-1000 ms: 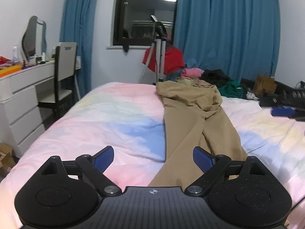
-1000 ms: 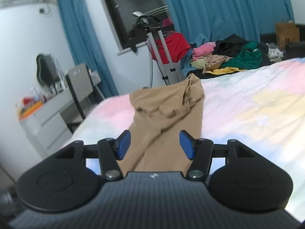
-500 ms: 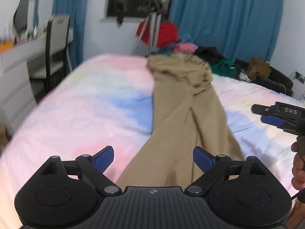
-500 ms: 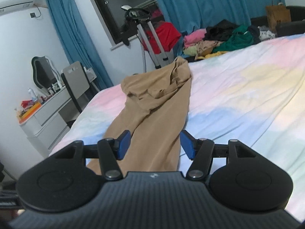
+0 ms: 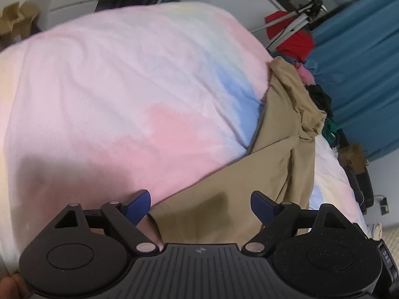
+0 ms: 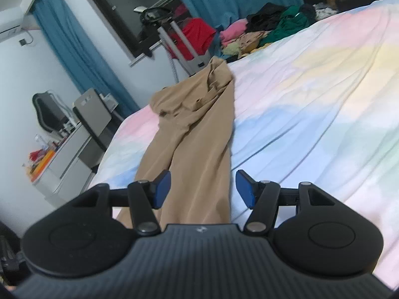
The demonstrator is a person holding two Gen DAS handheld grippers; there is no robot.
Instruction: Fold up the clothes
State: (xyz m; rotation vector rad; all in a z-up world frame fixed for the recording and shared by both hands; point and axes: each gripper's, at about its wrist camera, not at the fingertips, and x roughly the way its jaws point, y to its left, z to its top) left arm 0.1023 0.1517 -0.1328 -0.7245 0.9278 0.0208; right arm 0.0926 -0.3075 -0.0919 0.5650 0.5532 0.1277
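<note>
Left gripper point(image 5: 199, 204) now rolls sideways and sits lower, jaws closing slightly, the tan trousers point(image 5: 281, 149) hem directly beneath them. Right gripper point(image 6: 203, 189) tilts, nearer the trouser legs.

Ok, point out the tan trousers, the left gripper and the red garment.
tan trousers point(image 6: 197, 137), right wrist view, mid-leg.
left gripper point(image 5: 200, 205), left wrist view, between fingertips.
red garment point(image 6: 197, 33), right wrist view, its middle.

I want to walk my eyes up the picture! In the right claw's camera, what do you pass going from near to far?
Right claw → tan trousers on the pastel bedspread → red cloth on the stand → dark window.
</note>
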